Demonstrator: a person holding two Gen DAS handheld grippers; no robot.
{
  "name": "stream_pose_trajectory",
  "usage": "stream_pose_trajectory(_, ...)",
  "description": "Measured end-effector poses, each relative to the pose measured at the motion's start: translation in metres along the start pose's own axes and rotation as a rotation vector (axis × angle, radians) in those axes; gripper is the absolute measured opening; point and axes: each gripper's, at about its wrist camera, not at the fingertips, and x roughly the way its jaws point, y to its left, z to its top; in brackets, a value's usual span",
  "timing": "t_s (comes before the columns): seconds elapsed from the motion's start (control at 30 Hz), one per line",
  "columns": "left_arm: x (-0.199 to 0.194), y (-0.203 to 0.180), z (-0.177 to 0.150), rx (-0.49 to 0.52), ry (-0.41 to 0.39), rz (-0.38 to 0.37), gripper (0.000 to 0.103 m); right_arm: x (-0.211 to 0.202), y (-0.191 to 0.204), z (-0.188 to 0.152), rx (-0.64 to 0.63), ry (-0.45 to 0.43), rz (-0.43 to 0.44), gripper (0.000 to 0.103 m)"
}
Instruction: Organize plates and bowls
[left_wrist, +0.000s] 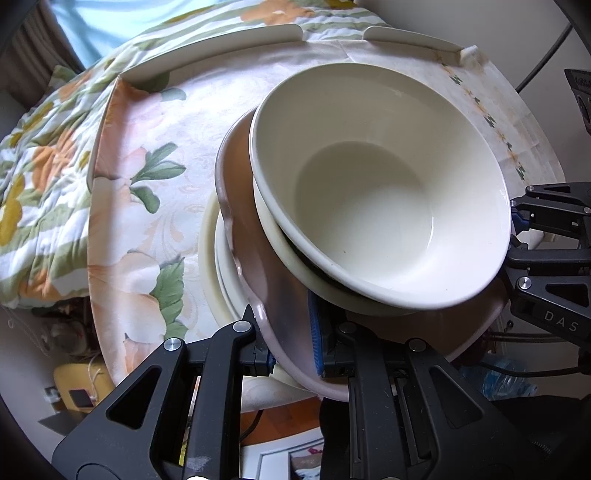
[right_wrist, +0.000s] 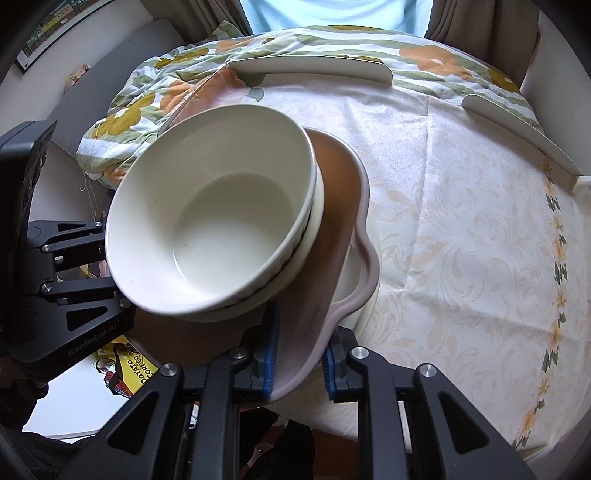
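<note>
A pink wavy-rimmed plate (left_wrist: 258, 258) (right_wrist: 343, 206) carries two nested cream bowls (left_wrist: 376, 192) (right_wrist: 218, 218). It is held tilted above a cream plate (left_wrist: 210, 254) (right_wrist: 369, 306) lying on the table. My left gripper (left_wrist: 295, 350) is shut on the pink plate's near rim. My right gripper (right_wrist: 299, 362) is shut on the opposite rim. Each gripper shows at the side of the other's view: the right one (left_wrist: 546, 258), the left one (right_wrist: 66, 273).
The round table (right_wrist: 461, 221) has a pale floral cloth and white raised rim guards (right_wrist: 314, 66) at its far edge. A flowered quilt (left_wrist: 40, 177) lies beyond the table. Floor clutter shows below the table edge.
</note>
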Motion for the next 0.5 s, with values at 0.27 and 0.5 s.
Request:
stream_pose_trajectory(0.27,-0.005,0.0,0.004,0.006,0.032,0.004,0.017,-0.004,-0.001,0.002,0.014,0.009,-0.01,0.019)
stream_pose_trajectory(0.5,-0.02,-0.001,0.005,0.045,0.042,0.039,0.028,-0.01,-0.001,0.003,0.037,0.017,-0.016,0.019)
